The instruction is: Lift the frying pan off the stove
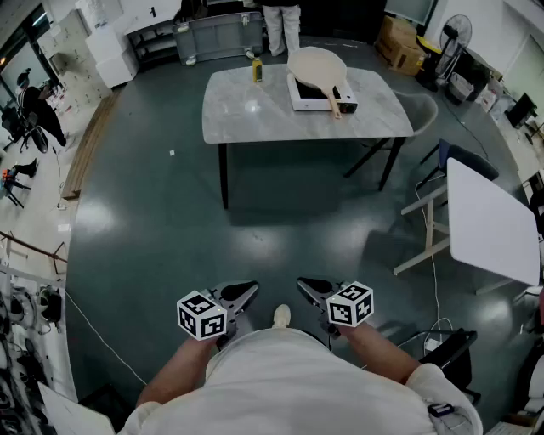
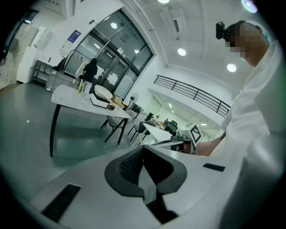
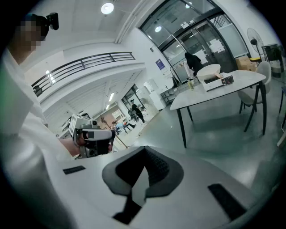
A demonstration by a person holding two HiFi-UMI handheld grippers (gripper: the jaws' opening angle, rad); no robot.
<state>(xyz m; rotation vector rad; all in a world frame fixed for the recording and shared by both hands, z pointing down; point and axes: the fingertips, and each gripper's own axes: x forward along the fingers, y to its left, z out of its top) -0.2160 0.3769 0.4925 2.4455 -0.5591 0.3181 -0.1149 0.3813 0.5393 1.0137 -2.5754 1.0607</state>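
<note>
A cream frying pan (image 1: 316, 66) rests on a white single-burner stove (image 1: 308, 100) on the grey marble table (image 1: 255, 110) across the room; its wooden handle (image 1: 337, 101) points toward me. My left gripper (image 1: 244, 296) and right gripper (image 1: 311, 289) are held close to my body, far from the table, both shut with nothing in them. In the left gripper view the pan (image 2: 103, 92) is small on the table, beyond the left gripper (image 2: 143, 150). In the right gripper view the pan (image 3: 208, 70) and stove (image 3: 220, 81) lie past the right gripper (image 3: 145, 150).
A yellow bottle (image 1: 257, 70) stands on the table's far side. A grey chair (image 1: 422, 109) sits at its right end, and a white table (image 1: 493, 223) stands further right. Boxes (image 1: 396, 39), a fan (image 1: 456, 32) and a person (image 1: 280, 24) are beyond.
</note>
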